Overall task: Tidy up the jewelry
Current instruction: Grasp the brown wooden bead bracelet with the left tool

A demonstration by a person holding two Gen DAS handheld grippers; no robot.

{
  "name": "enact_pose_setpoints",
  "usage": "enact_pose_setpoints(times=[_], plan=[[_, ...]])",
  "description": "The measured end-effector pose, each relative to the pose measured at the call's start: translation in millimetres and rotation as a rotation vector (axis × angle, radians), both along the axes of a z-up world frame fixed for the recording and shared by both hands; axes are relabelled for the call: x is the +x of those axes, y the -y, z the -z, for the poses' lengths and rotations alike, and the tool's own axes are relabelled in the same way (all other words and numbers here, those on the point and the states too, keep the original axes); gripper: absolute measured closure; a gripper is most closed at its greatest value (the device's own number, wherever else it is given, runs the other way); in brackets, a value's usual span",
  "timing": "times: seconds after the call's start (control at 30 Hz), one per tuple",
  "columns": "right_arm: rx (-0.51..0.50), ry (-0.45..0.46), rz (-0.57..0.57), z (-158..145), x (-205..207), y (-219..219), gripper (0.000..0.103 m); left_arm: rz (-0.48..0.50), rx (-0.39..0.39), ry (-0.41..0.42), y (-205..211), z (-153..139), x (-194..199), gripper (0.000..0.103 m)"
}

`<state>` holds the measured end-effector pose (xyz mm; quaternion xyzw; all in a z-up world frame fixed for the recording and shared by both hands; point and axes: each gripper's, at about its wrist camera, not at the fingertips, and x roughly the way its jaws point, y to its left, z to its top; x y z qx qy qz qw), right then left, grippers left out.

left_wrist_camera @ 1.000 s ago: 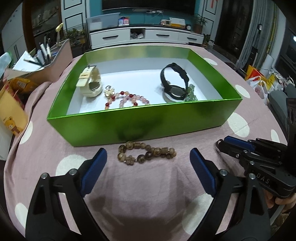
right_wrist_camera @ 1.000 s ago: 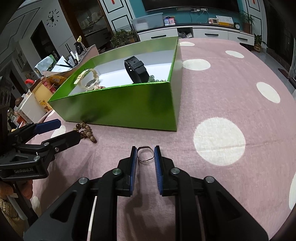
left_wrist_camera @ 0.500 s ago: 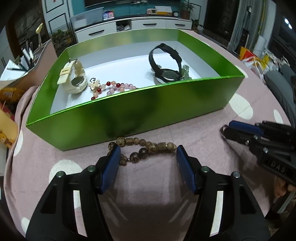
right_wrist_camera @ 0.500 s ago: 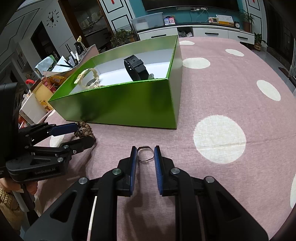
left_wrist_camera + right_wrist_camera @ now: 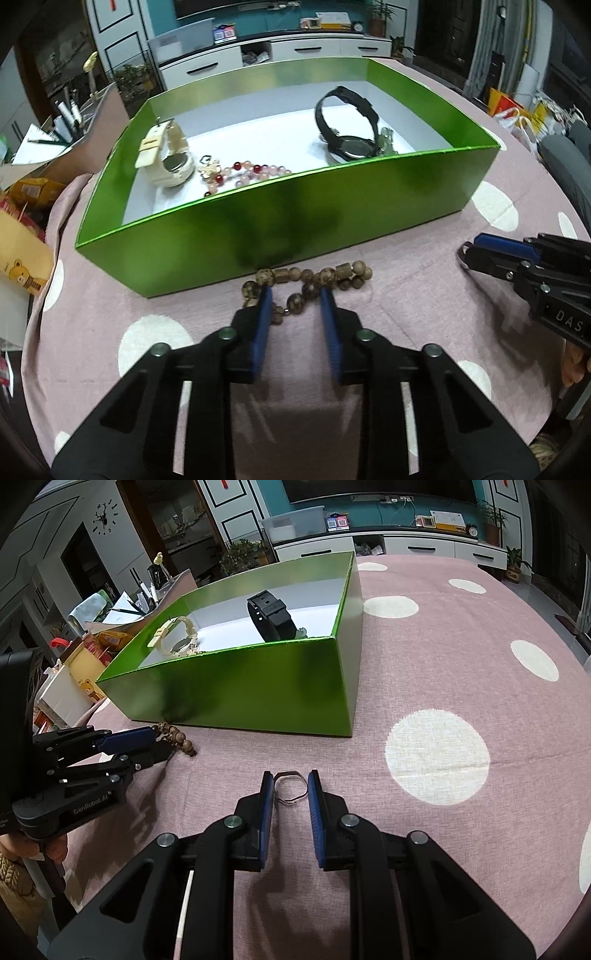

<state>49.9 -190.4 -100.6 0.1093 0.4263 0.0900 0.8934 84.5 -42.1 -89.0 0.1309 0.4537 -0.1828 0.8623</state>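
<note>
The left gripper is low over the pink, white-spotted cloth of the counter, its blue-padded fingers closed in around part of a brown wooden bead bracelet that lies on the cloth just in front of the near wall of the green box; whether the pads actually press the beads cannot be told. In the right wrist view the right gripper has its fingers clamped on a thin silver ring, which stands between the pads just above the cloth, near the box's right corner. Inside the box, on its white floor, a cream watch sits at the left, a pink and red bead bracelet lies beside it, and a black watch stands at the right with a small green piece touching it.
</note>
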Motion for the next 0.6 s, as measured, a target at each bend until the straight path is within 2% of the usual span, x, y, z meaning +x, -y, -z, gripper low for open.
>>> enact_pose_setpoints(times=[0.03, 0.07, 0.1, 0.2, 0.27, 0.43, 0.6], plan=[[0.0, 0.001, 0.001, -0.7, -0.5, -0.3, 0.084, -0.012, -0.007, 0.0, -2.2, -0.3, 0.3, 0.088], [0.0, 0.002, 0.002, -1.1, -0.7, -0.3, 0.084, -0.024, -0.021, -0.002, -5.0, -1.0, 0.8, 0.089], [0.0, 0.003, 0.004, -1.5, -1.0, 0.2, 0.084, -0.031, -0.048, -0.013, -7.8, -1.8, 1.4, 0.097], [0.001, 0.007, 0.007, -2.6, -2.6, 0.7, 0.084, -0.057, -0.083, -0.021, -13.0, -3.0, 1.0, 0.097], [0.001, 0.008, 0.008, -3.1, -3.6, 1.0, 0.084, -0.07, -0.111, -0.024, -15.8, -4.1, 0.2, 0.103], [0.0, 0.014, 0.008, -5.8, -6.5, 0.6, 0.084, -0.083, -0.219, -0.033, -24.0, -14.5, -3.5, 0.103], [0.001, 0.015, 0.006, -7.2, -7.6, 0.4, 0.084, -0.091, -0.243, -0.036, -27.9, -19.0, -6.4, 0.103]])
